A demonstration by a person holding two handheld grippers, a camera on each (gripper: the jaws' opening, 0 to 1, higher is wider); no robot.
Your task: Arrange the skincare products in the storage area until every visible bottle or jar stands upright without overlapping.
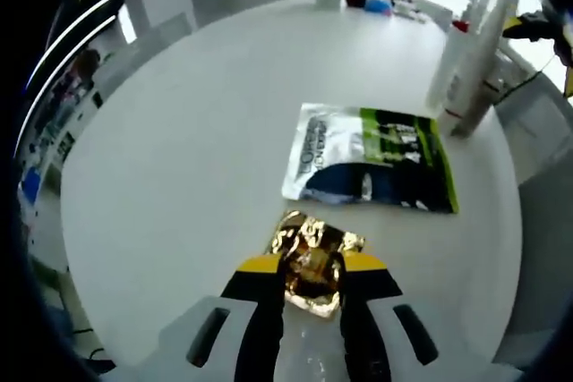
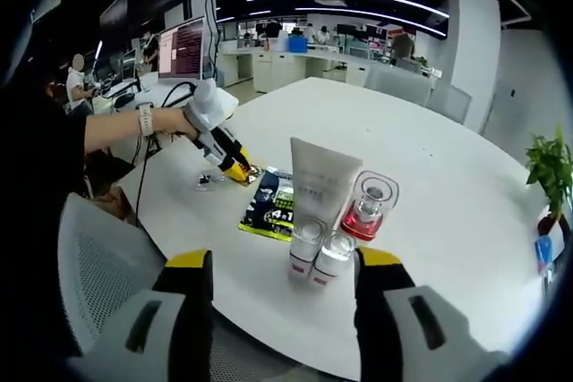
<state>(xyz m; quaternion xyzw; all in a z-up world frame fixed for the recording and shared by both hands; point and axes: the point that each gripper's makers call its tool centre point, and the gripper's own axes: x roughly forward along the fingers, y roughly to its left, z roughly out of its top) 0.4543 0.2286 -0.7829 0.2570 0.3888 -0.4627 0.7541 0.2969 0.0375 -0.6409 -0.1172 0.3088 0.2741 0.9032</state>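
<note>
Left gripper (image 1: 312, 288): jaws clamp gold-capped jar (image 1: 312, 261) low over table (image 1: 179, 176) | sachet (image 1: 372, 158) lies flat just ahead | right gripper (image 2: 282, 288): spread, bottle cluster (image 2: 336, 212) beyond, nearer it.

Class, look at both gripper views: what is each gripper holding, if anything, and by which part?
The left gripper pinches a gold foil-wrapped item by its near end, against the table. The right gripper holds nothing; its jaws stand open before the bottles.

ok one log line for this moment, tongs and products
left tongs: shut on gold-capped bottle | right tongs: open, nothing held | sachet: flat on table | white tube: upright
</note>
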